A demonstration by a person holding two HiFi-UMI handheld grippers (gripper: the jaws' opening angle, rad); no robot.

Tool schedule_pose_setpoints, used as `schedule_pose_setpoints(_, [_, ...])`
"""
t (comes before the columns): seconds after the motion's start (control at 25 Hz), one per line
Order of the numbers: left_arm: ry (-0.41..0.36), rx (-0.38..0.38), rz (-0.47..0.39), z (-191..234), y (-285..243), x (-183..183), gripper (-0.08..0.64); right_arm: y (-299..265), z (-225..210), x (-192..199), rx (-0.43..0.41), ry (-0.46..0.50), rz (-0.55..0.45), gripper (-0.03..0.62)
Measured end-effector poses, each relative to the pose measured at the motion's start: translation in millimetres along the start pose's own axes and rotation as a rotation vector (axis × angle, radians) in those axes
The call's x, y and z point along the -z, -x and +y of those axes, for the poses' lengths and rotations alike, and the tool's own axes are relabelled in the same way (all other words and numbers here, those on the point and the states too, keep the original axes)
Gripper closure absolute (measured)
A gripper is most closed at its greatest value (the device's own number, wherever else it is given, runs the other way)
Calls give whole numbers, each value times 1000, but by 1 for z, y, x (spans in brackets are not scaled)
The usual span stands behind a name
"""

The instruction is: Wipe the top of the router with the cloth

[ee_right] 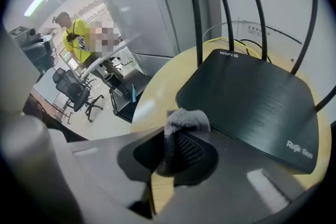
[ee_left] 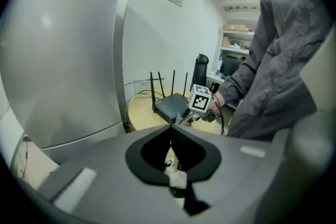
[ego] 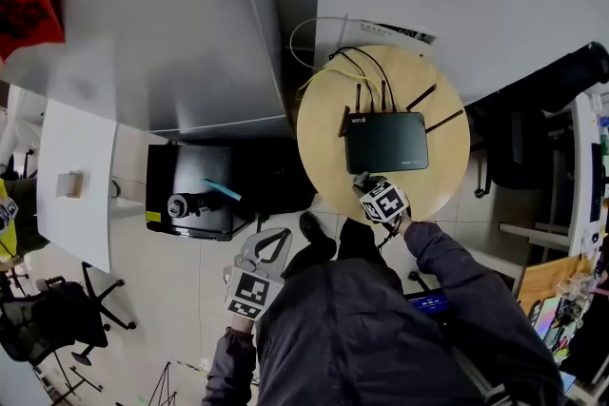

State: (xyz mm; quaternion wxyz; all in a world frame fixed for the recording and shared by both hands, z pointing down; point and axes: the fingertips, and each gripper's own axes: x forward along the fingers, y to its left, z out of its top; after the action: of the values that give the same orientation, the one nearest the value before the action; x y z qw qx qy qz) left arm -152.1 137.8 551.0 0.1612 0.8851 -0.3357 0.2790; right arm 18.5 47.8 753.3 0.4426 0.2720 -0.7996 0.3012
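- Right claw [ee_right: 177, 139] gripped the cloth [ee_right: 188, 119] at the near edge of the router [ee_right: 252, 97].
- Left claw [ee_left: 171, 129] was closed, empty.
- Wiping appeared barely begun; the top was yet to do.

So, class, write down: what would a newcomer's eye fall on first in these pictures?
The black router, antennas up, at the middle of the round wooden table draws the eye first. Next comes the grey cloth pinched in the right tongs, close by the router's near edge.
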Motion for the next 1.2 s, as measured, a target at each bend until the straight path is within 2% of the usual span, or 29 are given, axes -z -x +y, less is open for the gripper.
schedule_pose_setpoints(0.12, [-7,32,1,-6,-9,3,558,25,17,2,-37,84,-30,559])
schedule_pose_setpoints(0.28, [-14,72,5,-16,-29,2,558,71,32,4,-37,226,-88,558])
schedule_pose_setpoints(0.52, [-51,122,8,-40,-64,-18,558,126,34,20,-11,339,-132,560])
schedule_pose_setpoints(0.84, [-106,176,20,-98,-114,-60,558,170,10,43,-8,396,-184,560])
schedule_pose_setpoints(1.2, [-117,138,29,-151,-127,-81,558,193,7,71,-54,449,-229,560])
